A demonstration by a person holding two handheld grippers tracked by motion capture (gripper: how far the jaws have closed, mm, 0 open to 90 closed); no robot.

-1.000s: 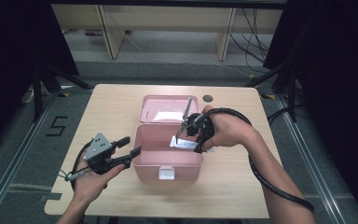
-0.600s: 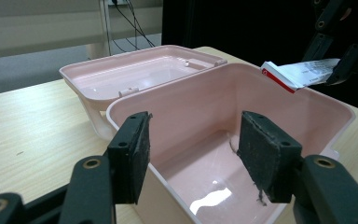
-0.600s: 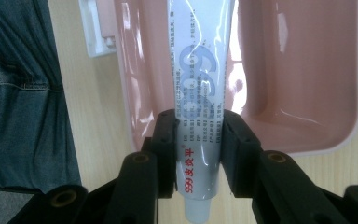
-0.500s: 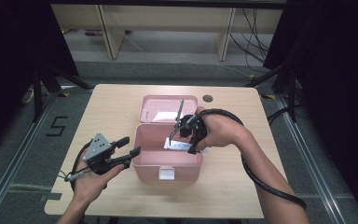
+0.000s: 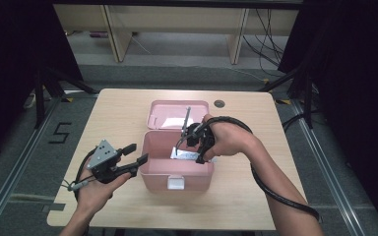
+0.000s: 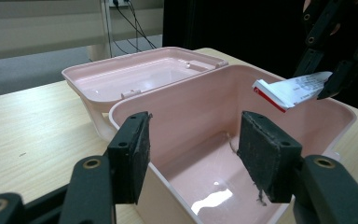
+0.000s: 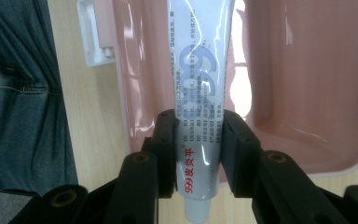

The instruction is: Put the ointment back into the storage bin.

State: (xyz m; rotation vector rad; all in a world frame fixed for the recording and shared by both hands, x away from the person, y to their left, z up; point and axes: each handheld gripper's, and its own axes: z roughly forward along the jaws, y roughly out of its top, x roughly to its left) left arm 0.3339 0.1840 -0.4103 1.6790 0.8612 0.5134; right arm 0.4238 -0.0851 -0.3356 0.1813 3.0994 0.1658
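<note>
our left gripper (image 5: 136, 156) sits just left of the open pink box (image 5: 163, 173), its jaws spread wide with nothing between them. our right gripper (image 5: 193, 147) hangs over the box's hollow, jaws clamped on a white ointment tube (image 7: 197, 98) held above the inside. the box's lid (image 5: 178, 113) lies flat behind. all rests on a pale wooden table (image 5: 113, 118); grey floor and dark curtains surround it.

I see the open pink plastic box (image 5: 177, 169) with a bare floor, but my right gripper (image 5: 189, 142) with the white ointment tube (image 7: 199, 100) hangs over it. The flat-lying pink lid (image 5: 177, 114) blocks behind; my left gripper (image 5: 137, 156), jaws apart, guards the left wall.
</note>
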